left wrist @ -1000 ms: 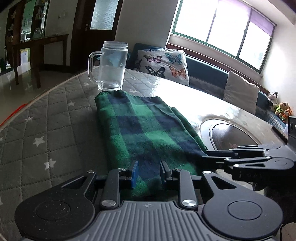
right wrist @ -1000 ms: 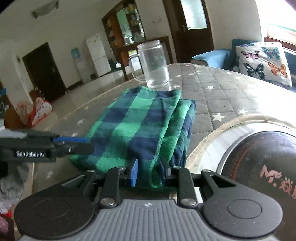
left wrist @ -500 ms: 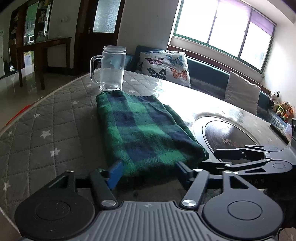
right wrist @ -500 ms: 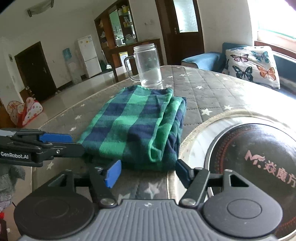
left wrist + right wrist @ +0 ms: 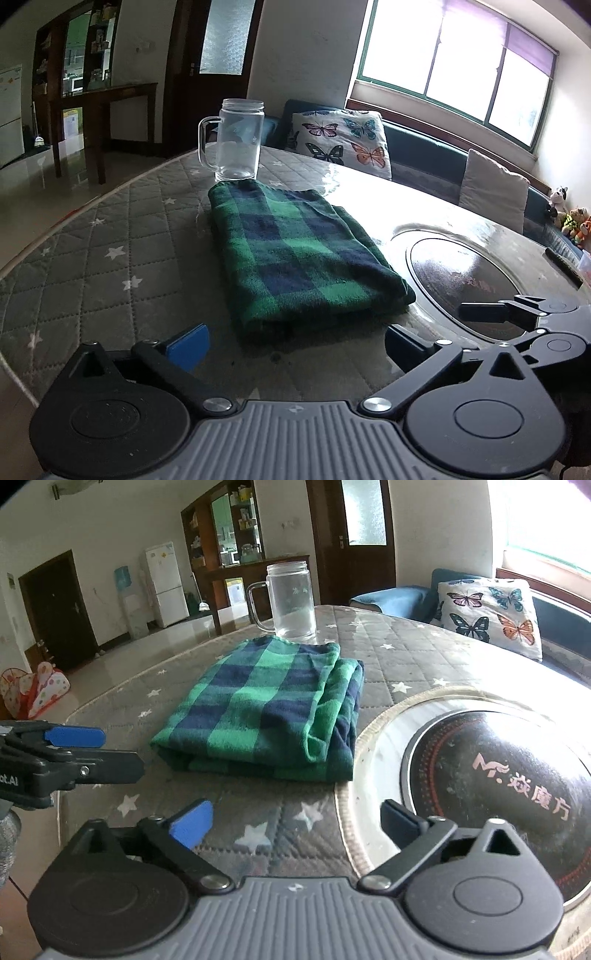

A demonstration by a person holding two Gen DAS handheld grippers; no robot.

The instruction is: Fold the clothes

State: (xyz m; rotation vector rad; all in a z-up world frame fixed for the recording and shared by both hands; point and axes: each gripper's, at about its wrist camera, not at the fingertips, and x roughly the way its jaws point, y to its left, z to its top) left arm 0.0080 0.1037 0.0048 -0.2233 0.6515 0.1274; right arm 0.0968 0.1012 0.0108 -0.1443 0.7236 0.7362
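Plaid cloth (image 5: pixel 295 258) is laid folded on the quilted table (image 5: pixel 110 266), just before the glass mug (image 5: pixel 238 144). Left gripper (image 5: pixel 295 347) and right gripper (image 5: pixel 295 819) have just been opened wide — nothing between the jaws. Cloth is judged soft, light, floppy — best pinched at near-edge corners.

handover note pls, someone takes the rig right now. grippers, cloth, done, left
Left gripper: jaws just opened wide, nothing between them.
Right gripper: same, jaws just opened, empty.
Plaid cloth: folded into a layered rectangle on the quilted table, clear of both grippers, far end by the glass mug.
Done: fold looks finished, cloth released.
Left: perhaps square up the offset right edge; no other clothes in view.
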